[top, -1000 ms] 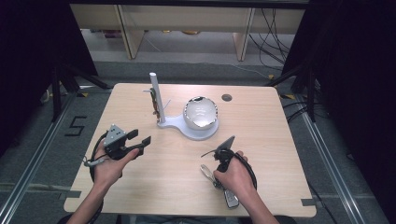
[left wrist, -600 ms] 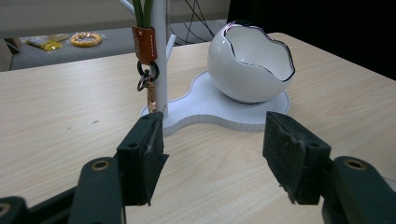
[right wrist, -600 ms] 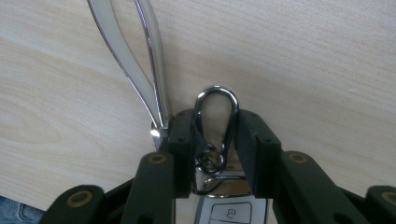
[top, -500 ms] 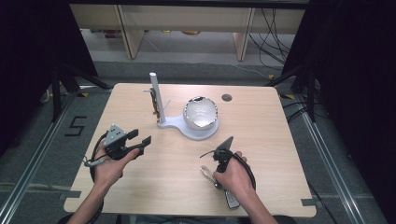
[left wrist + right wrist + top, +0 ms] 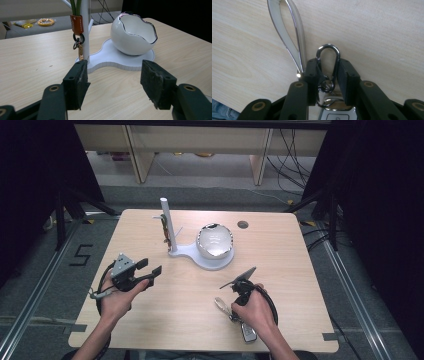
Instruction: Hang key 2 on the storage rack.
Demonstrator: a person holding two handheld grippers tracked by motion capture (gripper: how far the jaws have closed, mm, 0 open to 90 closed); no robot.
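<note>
Right tool [image 5: 327, 72]: jaws closed in on the carabiner clip [image 5: 328, 58] of a key bunch, pads either side of it; whether they're already pinching or just about to, can't tell. The bunch lies flat on the tabletop [image 5: 310, 270] near the front edge, right of centre, with a key fob [image 5: 247, 334] under the hand and a long chrome loop [image 5: 287, 30] trailing just beside the clip.

To do this step well: squeeze on the clip's straight sides, not the rounded end, and lift straight up so the loop and fob hang free instead of dragging.

Left tool [image 5: 113, 87]: jaws wide apart, holding nothing, hovering left of centre and pointed at the white stand [image 5: 209, 261].

Room: bare wood between the keys and the stand, so there's an open path. Watch the stand's post [image 5: 168, 227], which already has a lanyard with clip [image 5: 78, 37] hanging on it, and the egg-shaped bowl [image 5: 215, 240] on the base. The front edge sits close behind the right hand [image 5: 255, 312], so don't pull backward.
</note>
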